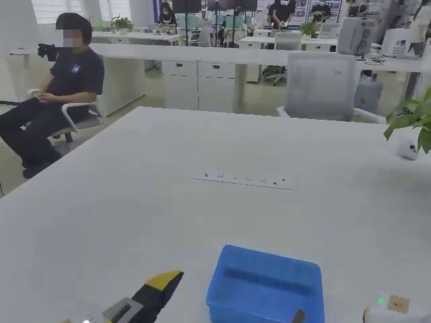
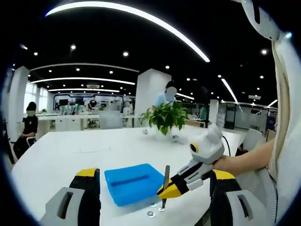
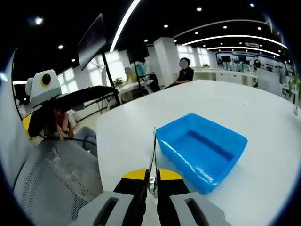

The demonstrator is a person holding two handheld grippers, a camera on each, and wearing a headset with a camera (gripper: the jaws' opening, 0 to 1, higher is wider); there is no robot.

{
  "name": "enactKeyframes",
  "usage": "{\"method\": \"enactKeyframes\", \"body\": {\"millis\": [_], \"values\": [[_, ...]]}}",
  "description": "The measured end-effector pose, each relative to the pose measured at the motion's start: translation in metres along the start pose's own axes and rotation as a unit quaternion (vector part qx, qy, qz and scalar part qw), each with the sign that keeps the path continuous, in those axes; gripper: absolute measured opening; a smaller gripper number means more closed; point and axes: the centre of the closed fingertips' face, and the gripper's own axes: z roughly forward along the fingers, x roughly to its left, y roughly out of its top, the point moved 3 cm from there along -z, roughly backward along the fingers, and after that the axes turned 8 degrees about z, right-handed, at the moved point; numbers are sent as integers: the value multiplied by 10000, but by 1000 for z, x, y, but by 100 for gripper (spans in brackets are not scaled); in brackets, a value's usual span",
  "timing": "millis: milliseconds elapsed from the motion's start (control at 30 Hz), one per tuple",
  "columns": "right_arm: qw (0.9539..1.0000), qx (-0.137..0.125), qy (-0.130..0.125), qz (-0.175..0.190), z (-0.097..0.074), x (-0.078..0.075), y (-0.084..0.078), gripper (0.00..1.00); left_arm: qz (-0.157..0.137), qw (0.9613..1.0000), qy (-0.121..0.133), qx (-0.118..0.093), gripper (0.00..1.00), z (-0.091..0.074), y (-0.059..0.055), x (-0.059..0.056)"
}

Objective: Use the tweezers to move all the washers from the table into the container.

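Several washers [image 2: 150, 213] on table [image 2: 70, 150] at five o'clock of container [image 2: 134, 182], by tweezers [image 2: 166, 178] clamped in right gripper [image 3: 151, 178]; left gripper [image 2: 154, 174] jaws spread wide, empty.

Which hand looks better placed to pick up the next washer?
Right. The right gripper is shut on the tweezers, whose tips point down right by the washers beside the container. The left gripper is open, holds nothing and sits farther back.
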Motion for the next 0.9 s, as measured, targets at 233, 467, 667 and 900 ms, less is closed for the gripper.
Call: {"method": "enactKeyframes", "body": {"millis": [233, 467, 667, 900], "values": [[10000, -21, 7, 10, 0, 0, 0, 3, -143, 9998, -23, -104, 99, -19, 0, 0], [10000, -10, 35, -10, 1, 3, 0, 3, -4, 9991, 13, -414, 99, -29, 12, 6], [10000, -34, 19, -17, 0, 3, 1, 3, 375, 9947, -329, -894, 99, -41, 30, 0], [10000, -32, 25, -31, 1, 4, 1, 3, 279, 9977, -574, -236, 99, -29, 15, -6]]}}
